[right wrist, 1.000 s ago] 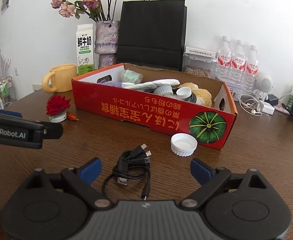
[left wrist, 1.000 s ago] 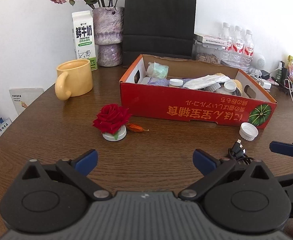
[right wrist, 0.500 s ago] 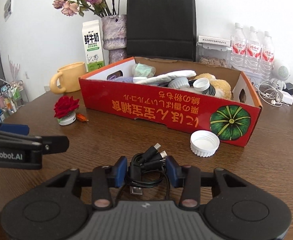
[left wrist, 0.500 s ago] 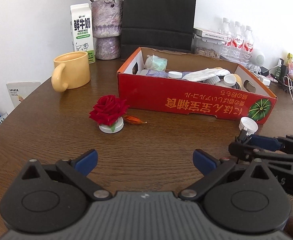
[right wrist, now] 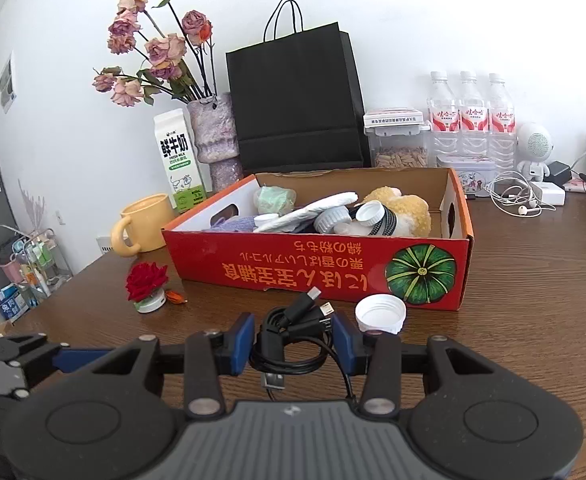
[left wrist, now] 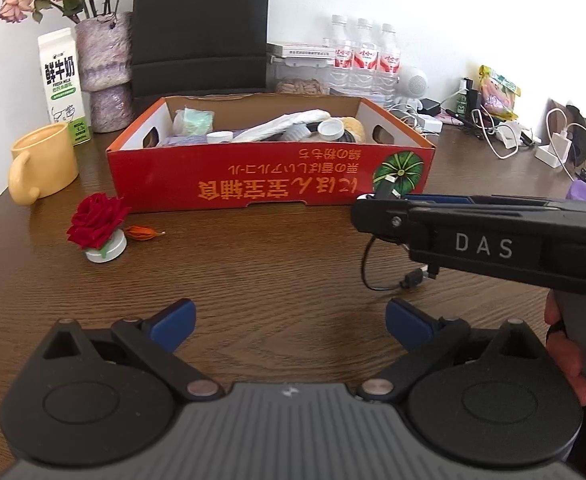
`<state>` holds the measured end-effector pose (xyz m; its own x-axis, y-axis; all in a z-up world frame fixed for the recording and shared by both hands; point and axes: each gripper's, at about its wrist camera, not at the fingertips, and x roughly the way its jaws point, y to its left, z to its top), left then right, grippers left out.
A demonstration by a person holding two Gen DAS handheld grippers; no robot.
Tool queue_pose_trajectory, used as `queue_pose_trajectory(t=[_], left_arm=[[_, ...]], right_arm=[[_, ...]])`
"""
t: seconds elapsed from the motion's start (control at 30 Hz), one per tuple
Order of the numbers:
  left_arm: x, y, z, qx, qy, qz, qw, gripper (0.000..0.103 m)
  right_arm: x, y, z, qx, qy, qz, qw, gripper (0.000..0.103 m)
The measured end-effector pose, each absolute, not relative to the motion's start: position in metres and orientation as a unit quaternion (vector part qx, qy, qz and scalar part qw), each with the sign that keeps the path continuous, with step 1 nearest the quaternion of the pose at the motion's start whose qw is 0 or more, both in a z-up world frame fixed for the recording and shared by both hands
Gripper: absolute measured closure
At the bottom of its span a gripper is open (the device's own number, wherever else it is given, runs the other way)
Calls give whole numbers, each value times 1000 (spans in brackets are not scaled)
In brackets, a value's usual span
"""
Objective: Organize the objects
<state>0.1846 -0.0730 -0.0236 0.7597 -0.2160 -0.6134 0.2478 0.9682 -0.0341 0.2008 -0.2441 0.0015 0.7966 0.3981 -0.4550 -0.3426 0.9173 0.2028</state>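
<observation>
Right wrist view shows my right gripper clenched on the coiled black cable, lifted just before the red box. My left gripper is released and empty. I judge 3 things remain outside: cable, white cap, rose.

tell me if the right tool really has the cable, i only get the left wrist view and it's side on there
observer: Yes. In the right wrist view the right tool has just been closing, and its pads now pinch the coiled cable between them.
operator: anything lying behind it that i can't see
observer: A white cap, open side up, lies on the table in front of the box, below the pumpkin print and just past the tool's right finger.
</observation>
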Motion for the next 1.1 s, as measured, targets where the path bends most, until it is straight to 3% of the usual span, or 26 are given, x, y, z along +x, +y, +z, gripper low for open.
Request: queue_pose_trajectory(t=[0.27,0.37,0.47,0.5,0.53,1.1], left_arm=[[188,-85,-22,42,296,-116,947,3],[189,-83,-22,39,288,-116,950,19],[188,-81,-23,29,285,-136,948,65],[187,-80,-24,24,286,-145,947,86],[186,-79,-24,19,288,-152,945,95],[169,-54,-11,23,266,-119,956,99]], right_arm=[[187,-240,9,70,243,217,943,62],[185,-239,11,76,242,222,941,62],[183,-238,13,79,241,224,941,62],[183,-237,13,79,241,225,941,62],[182,-237,13,80,241,226,940,62],[178,-246,18,87,220,192,952,71]])
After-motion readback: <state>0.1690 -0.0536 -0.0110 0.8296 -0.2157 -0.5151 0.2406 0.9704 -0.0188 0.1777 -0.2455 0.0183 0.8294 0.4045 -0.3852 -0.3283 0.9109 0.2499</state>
